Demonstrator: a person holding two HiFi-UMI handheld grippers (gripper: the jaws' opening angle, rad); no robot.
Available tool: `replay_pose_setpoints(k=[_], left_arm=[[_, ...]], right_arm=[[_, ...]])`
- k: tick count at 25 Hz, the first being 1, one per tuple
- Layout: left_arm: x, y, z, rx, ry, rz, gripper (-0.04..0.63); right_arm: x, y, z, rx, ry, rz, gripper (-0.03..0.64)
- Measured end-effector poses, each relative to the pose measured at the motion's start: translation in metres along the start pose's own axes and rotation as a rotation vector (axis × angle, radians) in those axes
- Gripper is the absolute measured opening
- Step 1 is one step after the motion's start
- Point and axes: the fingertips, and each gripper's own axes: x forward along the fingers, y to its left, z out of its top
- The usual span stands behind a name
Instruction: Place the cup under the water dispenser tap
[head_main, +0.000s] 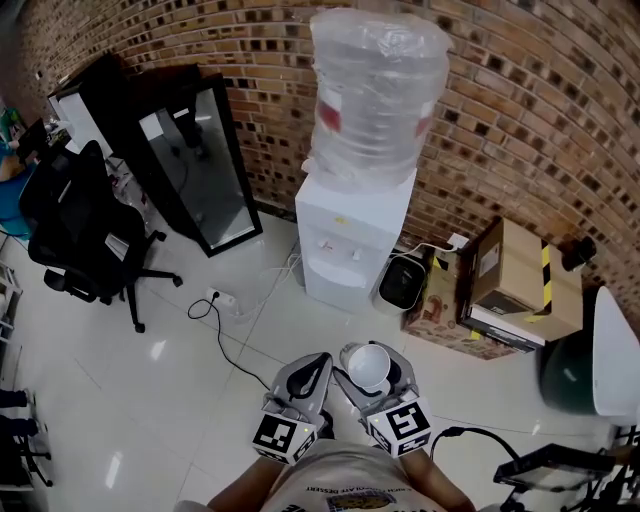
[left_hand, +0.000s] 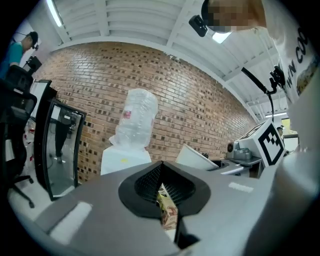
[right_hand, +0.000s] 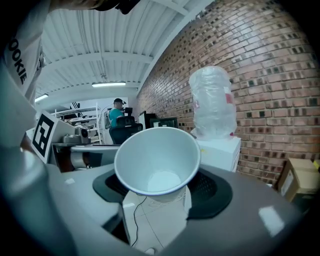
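One white paper cup (head_main: 368, 366) sits in the right claw (head_main: 372, 372). Its two jaws stand wide and press on the cup's lower wall, and the cup tilts with its mouth toward the person. The left claw (head_main: 310, 375) has its two jaws drawn together with only a slit between them, holding nothing. Both claws hover above the floor, apart from the one white water dispenser (head_main: 350, 240). The dispenser carries one clear bottle (head_main: 375, 95) and shows two taps (head_main: 326, 245). One black office chair (head_main: 85, 235) stands at the left.
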Motion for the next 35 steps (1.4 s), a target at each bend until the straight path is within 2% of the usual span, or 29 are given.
replay_pose_setpoints(k=[12,27,35], left_arm=[[0.011,0.066,0.016,-0.009,-0.02,0.026,-0.008],[0.037,0.083,0.011,-0.002,0.017,0.05,-0.008],[0.07,0.101,-0.008,0.007,0.058,0.058,-0.008]], right_arm=[[0.066,0.004,0.021,-0.056,0.014,0.017,0.334],[0.096,-0.019,0.016,-0.047,0.028,0.038,0.334],[0.134,-0.045,-0.002,-0.047,0.058,0.043,0.334]])
